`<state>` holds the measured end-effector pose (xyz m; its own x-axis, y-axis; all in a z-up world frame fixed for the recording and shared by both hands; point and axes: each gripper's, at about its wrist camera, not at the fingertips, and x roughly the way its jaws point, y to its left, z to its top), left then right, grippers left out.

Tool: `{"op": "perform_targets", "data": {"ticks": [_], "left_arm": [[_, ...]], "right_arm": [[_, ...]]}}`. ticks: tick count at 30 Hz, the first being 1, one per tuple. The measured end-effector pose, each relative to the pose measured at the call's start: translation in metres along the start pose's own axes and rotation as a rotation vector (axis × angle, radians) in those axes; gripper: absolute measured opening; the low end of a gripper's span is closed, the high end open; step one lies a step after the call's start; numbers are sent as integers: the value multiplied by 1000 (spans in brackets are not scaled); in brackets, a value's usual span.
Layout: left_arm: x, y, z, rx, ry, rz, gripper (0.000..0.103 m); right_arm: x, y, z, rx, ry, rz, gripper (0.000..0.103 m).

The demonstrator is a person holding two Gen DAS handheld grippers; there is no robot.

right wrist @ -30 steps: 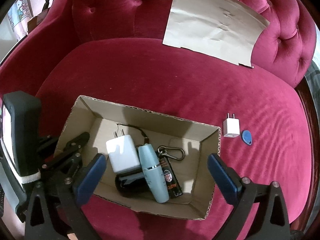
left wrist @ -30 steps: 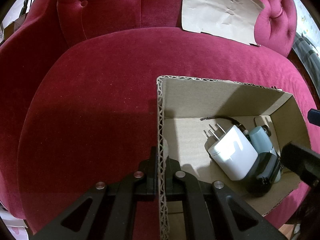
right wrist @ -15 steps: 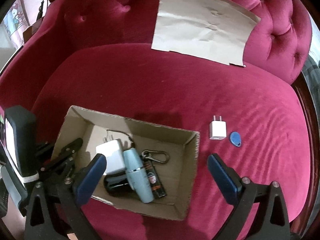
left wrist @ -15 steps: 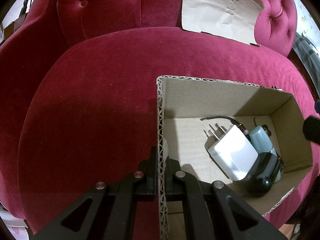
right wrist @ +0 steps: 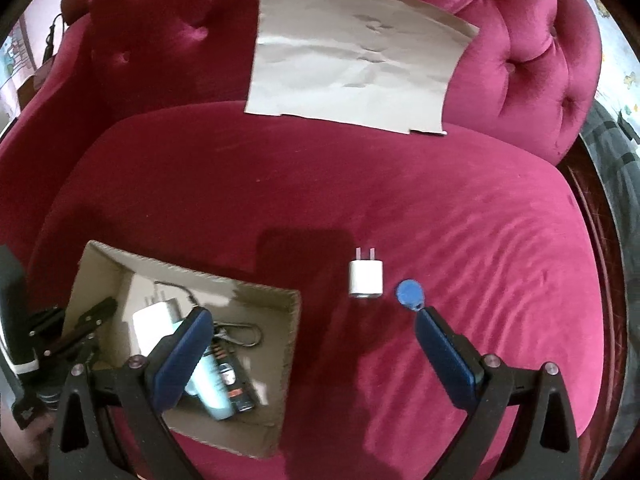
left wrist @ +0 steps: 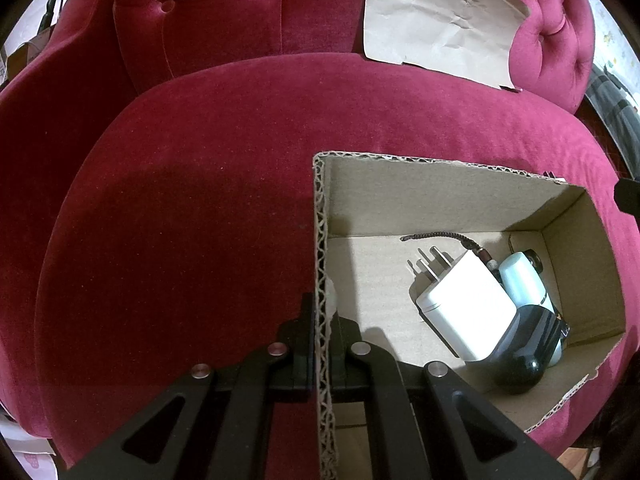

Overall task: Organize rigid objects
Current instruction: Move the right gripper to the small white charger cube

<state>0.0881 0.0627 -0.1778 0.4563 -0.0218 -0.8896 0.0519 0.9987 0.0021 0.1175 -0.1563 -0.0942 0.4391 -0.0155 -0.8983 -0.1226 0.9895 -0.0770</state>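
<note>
Clamping the near wall of the cardboard box, the left gripper has 1 finger on each side. Right of it, inside, lies a white charger.

Right view: the right gripper stands wide apart; ahead between its fingers sits a small white plug, a blue tag just beside it.

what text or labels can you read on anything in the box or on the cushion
Nothing reads clearly.
Black lighter in the cardboard box: an orange and white label, too blurred to read.
Small white charger, blue key fob, large white charger: no visible text.
</note>
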Motion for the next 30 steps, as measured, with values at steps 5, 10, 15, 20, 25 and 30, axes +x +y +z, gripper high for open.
{"op": "perform_targets", "data": {"ticks": [5,10,15,20,25,30], "left_arm": [[0,-1,0,0,1,2,3],[1,-1,1,0,3,3,3],[1,-1,1,0,4,3,3],[2,0,1,2,5,4,3],[1,-1,0,4,5,7,3],[1,-1,1,5,6,8,3]], "right_arm": [[8,-20,5,18,8,-1,103],[20,-38,8,38,19,-10,103],[33,-52,10,54,31,-23,103],[47,-64,11,66,42,-33,103],[58,-71,13,75,52,-26,103],[62,-72,15,73,49,-13,103]]}}
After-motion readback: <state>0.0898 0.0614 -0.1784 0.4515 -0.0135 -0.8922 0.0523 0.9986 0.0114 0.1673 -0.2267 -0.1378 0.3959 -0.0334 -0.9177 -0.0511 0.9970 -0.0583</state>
